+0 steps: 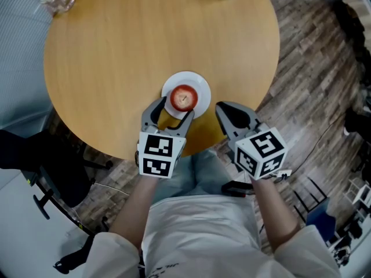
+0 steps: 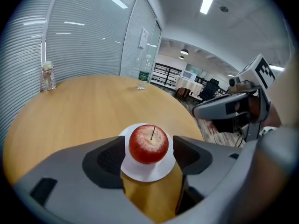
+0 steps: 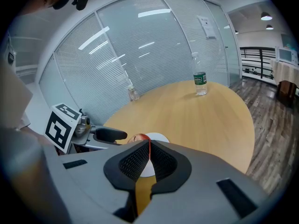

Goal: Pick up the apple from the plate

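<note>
The left gripper comes at the plate from its near side with its jaws spread wide. Nothing is pinched. The apple sits upright on the middle of the plate, stem up, lined up with the gap between the two dark pads, and neither pad touches it. From the head view the jaw tips look to be about at the plate's near rim.

The main risk, as I judge it, is an uneven close. If one pad meets the round, smooth apple first, it can roll across the plate or off its far side onto the table. A squeeze placed too high on the curve could make the fruit pop out downward.

The second risk is the plate itself. It is shallow and light-looking, so a jaw tip that dips too low may catch the rim and push or tilt it, and the apple would shift with it.

To the right of the plate, just beside it, the right gripper hangs with its jaws pressed together and empty. A drift toward the plate could knock the rim during the lift.
</note>
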Tool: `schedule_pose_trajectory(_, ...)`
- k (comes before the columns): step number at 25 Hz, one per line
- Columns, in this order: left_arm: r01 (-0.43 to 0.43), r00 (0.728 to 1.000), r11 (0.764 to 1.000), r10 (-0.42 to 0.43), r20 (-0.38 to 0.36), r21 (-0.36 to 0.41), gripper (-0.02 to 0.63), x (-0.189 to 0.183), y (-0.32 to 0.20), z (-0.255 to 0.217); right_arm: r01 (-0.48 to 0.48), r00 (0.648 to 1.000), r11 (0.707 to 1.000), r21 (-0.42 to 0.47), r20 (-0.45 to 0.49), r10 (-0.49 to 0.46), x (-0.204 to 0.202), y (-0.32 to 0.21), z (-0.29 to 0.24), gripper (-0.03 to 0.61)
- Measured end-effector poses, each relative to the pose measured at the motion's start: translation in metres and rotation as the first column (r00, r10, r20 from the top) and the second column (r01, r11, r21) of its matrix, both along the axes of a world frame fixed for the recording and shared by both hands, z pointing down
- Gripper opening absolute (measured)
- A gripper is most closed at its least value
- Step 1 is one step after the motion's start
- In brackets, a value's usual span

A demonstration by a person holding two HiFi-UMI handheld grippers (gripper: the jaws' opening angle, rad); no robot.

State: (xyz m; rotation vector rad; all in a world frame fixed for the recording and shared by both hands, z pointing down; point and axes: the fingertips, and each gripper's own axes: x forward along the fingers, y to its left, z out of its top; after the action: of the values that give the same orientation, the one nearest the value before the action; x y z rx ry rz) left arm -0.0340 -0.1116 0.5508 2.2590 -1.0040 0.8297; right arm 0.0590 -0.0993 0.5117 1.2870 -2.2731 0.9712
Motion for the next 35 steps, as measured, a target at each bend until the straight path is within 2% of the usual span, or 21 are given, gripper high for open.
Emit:
schedule_pose_trajectory(7,-0.02,0.999,1.0,0.021,0.027,-0.017,0.371,0.007,-0.002,0.018,-0.012,1.0,1.0,-0.018,-0.001,0.012,0.004,0.004,0.007,0.032)
schedule_pose_trajectory(16,-0.044,0.998,0.999,0.045,0.052,-0.019,0.405,0.014,-0.007,0.032,-0.021,1.0,0.999,-0.033,0.0,0.021,0.007,0.004,0.013,0.032)
schedule_pose_trajectory(19,-0.052,0.996,0.999,0.052,0.073,-0.008,0.408,0.015,-0.008,0.036,-0.021,1.0,0.999,-0.035,0.0,0.021,0.008,0.005,0.014,0.032)
schedule_pose_trajectory(35,-0.048,0.995,0.998,0.051,0.081,-0.03,0.406,0.019,-0.011,0.047,-0.026,1.0,0.999,-0.045,0.001,0.026,0.012,0.008,0.016,0.032)
